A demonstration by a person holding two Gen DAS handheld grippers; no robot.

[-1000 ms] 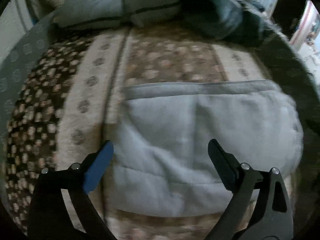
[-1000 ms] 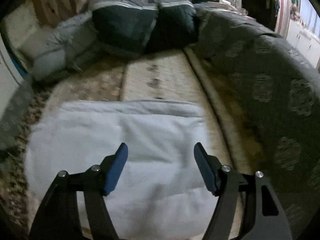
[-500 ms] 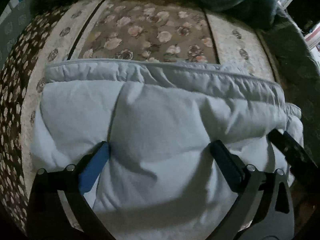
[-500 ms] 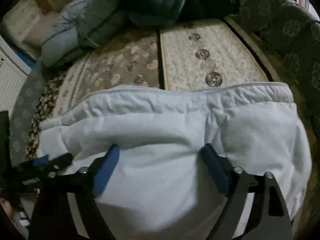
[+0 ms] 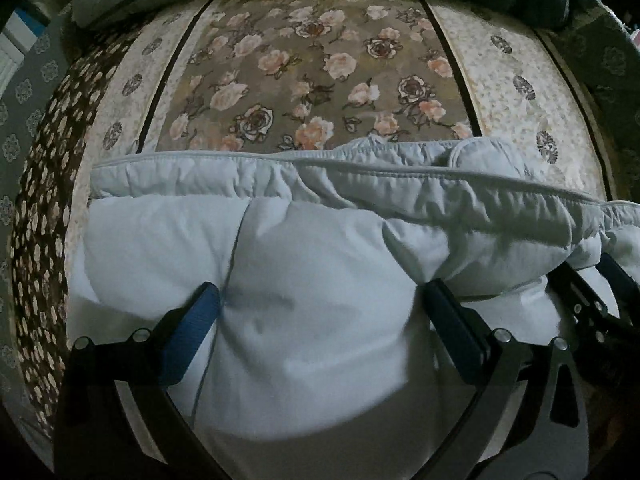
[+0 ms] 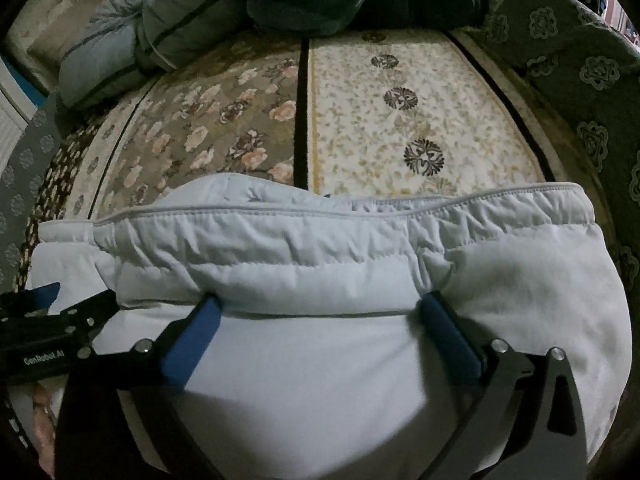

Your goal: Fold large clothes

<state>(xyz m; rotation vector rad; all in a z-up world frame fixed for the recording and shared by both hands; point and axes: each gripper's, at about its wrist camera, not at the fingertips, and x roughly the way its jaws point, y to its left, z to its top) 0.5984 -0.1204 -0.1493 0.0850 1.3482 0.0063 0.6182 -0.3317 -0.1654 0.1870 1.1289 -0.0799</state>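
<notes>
On the flowered bed cover [image 5: 320, 60] lies the pale blue padded garment [image 5: 320, 272], folded over. Both the left hand-held gripper [image 5: 324, 308] and the right hand-held gripper [image 6: 320, 312] stand wide, the right's jaws having just been opening, pads sunk against the garment, gripping nothing.

- Both fisheye views are dim, with a cool, grey-blue cast and soft grain.
- The pale blue padded quilted garment [image 5: 320, 280] is the brightest surface; soft shadows sit in its creases.
- Its near lower part is slightly smeared and out of focus.
- The patterned floral bed cover [image 6: 360, 128] bows strongly towards the edges.
- The corners fall to black vignette.
</notes>
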